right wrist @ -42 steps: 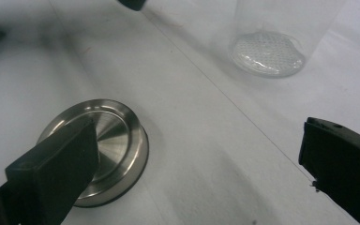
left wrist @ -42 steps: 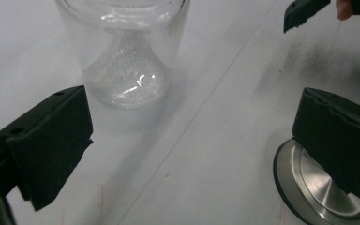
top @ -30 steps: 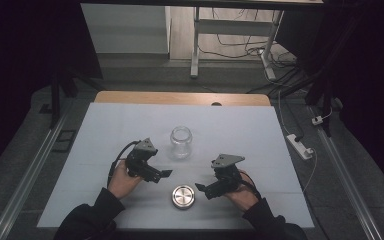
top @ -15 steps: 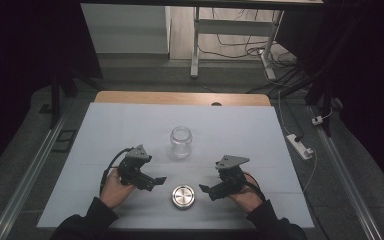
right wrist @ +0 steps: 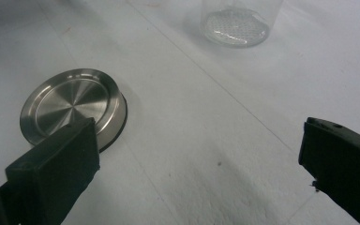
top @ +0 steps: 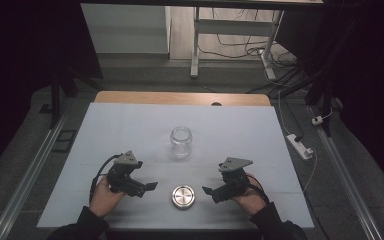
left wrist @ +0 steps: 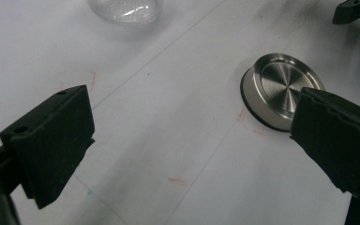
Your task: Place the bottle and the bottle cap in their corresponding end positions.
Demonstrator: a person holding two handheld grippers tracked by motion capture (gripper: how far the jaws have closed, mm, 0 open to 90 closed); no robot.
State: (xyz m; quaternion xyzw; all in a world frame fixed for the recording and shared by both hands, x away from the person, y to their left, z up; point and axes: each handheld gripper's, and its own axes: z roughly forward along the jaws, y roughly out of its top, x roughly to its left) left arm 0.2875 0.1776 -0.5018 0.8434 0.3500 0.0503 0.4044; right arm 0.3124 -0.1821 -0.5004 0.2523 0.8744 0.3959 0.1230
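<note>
A clear glass jar point(top: 181, 142) stands open-mouthed at the middle of the white table point(top: 130, 125). Its round steel lid point(top: 183, 196) lies flat nearer the front edge. My left gripper point(top: 149, 187) is to the left of the lid and points at it. Its jaws are wide apart and have just been closing a little, with nothing between them. In the left gripper view point(left wrist: 192, 122) the lid point(left wrist: 281, 89) sits just past the right jaw and the jar's base point(left wrist: 126, 9) is at the top. My right gripper point(top: 209, 192) stands open to the right of the lid. In the right gripper view point(right wrist: 197, 140) the lid point(right wrist: 70, 103) lies beyond the left jaw, with the jar point(right wrist: 236, 21) farther off.
A wooden strip point(top: 180, 98) edges the table's far side. A white power strip point(top: 300, 146) lies on the floor to the right, and metal rails point(top: 35, 165) run along both sides. The other gripper's jaw tip point(left wrist: 356, 10) shows in the corner of the left gripper view.
My left hand has drawn back from beside the jar toward the near edge and a little left. The right hand has hardly moved. Jar and lid stay put.
</note>
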